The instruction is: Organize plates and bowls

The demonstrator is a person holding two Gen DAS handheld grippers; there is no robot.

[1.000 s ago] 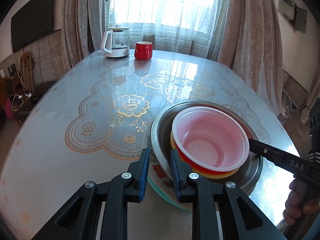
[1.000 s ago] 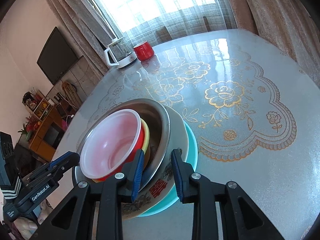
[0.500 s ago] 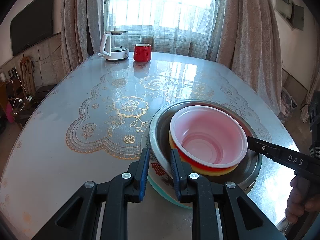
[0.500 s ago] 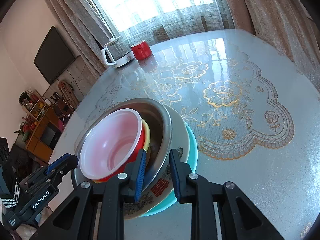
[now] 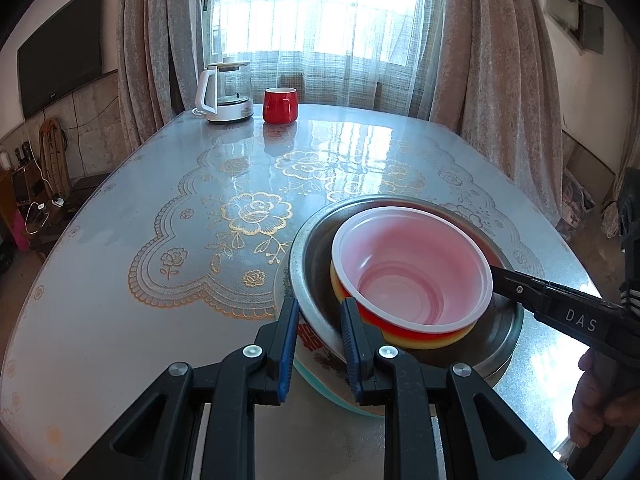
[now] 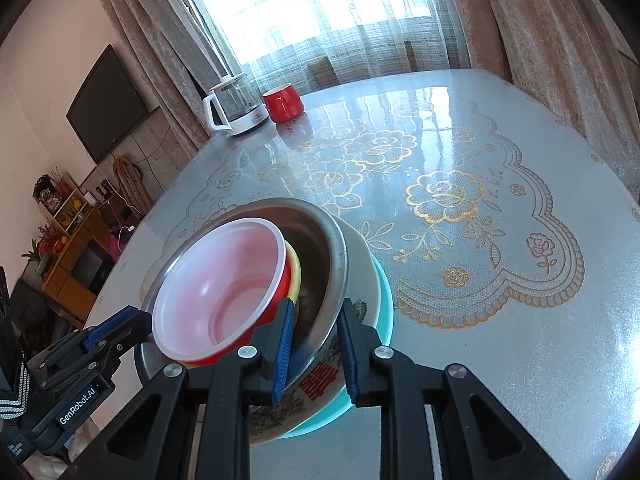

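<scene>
Sunny light from a curtained window falls on a shiny table point(image 5: 120, 280) with gold flowers, and far away at 11 o'clock stand a white kettle point(image 5: 226, 94) and a red cup point(image 5: 280, 106). Close to us, at about 4 o'clock in the left wrist view, sits the stack of dishes. A steel bowl point(image 5: 308, 264) rests in a white painted bowl point(image 6: 356, 264), which sits on a teal plate point(image 6: 386, 292). Inside the steel bowl are a yellow bowl point(image 5: 420, 340), a red bowl point(image 6: 276, 304) and a pale plastic bowl point(image 5: 412, 264) on top. All of them open upward, and the stack tips a little. They are round, so no side is the long one. The left gripper point(image 5: 318, 344) pinches the near rim of the steel bowl. The right gripper point(image 6: 314, 348) has just been closing, and its blue pads now pinch the other side of the same rim. I think the stack is heavy and hard, and the steel is slippery. The painted bowl could break. The rims on both sides look like the best place to hold, keeping it flat.
</scene>
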